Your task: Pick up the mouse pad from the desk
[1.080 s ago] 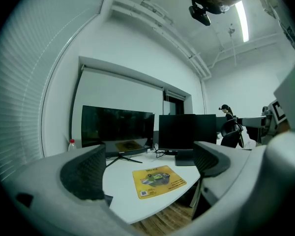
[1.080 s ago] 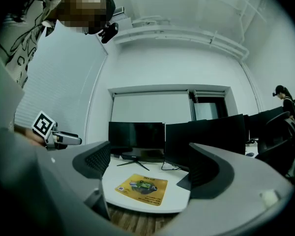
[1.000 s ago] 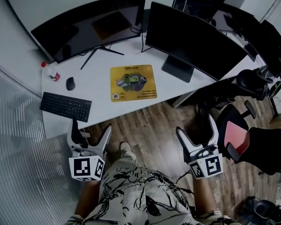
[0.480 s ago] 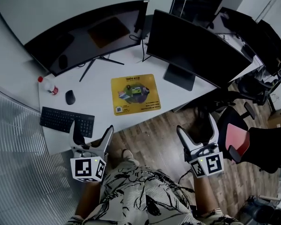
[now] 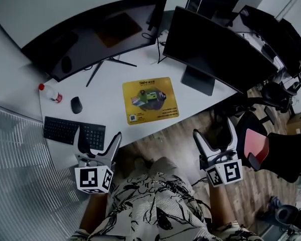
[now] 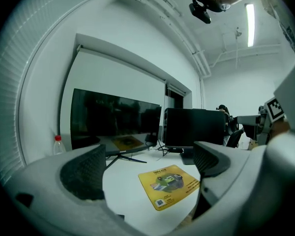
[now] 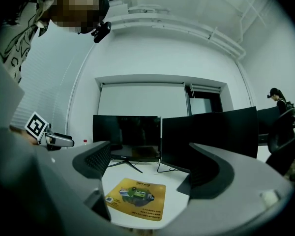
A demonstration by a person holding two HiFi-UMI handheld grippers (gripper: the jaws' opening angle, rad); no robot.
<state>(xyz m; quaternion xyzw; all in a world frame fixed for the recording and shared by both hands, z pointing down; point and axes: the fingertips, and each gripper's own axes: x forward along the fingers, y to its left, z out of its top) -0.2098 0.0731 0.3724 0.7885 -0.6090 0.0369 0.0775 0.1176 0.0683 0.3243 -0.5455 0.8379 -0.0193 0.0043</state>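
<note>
Head view looks down; gripper views face the desk (image 5: 104,104).

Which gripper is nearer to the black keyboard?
Left. The left gripper hangs at the right end of the black keyboard; the right gripper is far right, over the wooden floor.

A yellow mouse pad (image 5: 150,100) with a printed picture is lying flat near the white bench's (image 5: 110,97) front edge.

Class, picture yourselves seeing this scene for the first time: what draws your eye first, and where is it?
The bright yellow mouse pad stands out most, lying flat on the white desk before a curved monitor and a flat monitor. Nearer the camera, the left gripper and right gripper are both open and empty, neither touching the pad.
</note>
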